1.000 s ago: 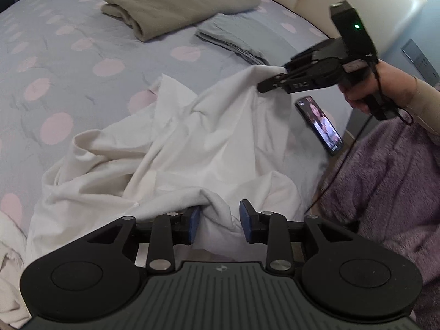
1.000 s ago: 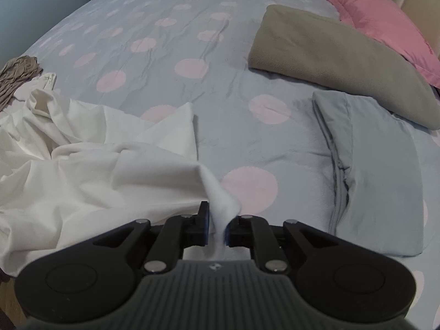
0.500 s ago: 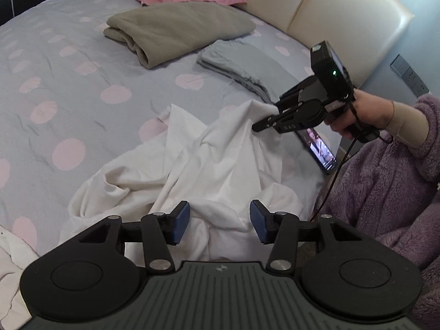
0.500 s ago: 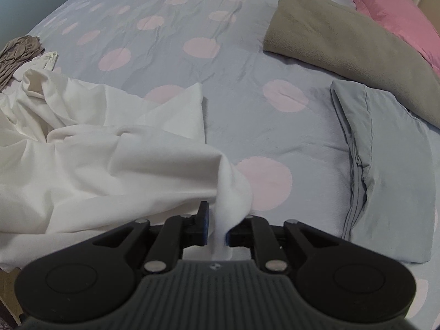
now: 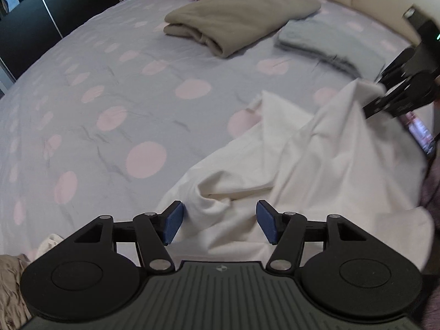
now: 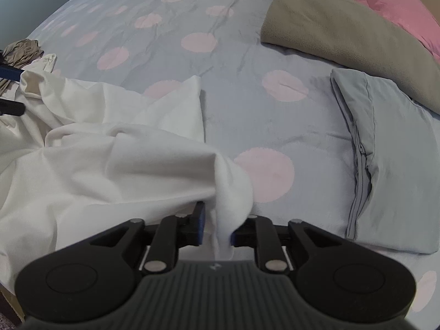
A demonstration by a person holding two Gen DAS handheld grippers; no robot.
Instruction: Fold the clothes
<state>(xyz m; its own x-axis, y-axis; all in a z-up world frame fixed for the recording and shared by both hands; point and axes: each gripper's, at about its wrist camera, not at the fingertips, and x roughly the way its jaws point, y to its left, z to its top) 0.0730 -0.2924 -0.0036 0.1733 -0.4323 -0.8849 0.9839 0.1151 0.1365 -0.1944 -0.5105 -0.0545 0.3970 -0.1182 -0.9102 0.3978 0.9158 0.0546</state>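
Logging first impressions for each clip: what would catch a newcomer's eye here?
The rumpled white garment sprawled across the grey bedsheet with pink dots, one bunched edge pinched in the right tool. The left tool hangs open over another fold. Farther up the bed lie a folded olive blanket and a folded grey piece.

White garment, pink-dotted grey bedsheet

bare bedspread left — folded blanket beyond

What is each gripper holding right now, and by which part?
The right gripper pinches a bunched edge of the white cloth. The left gripper is open, holding nothing.
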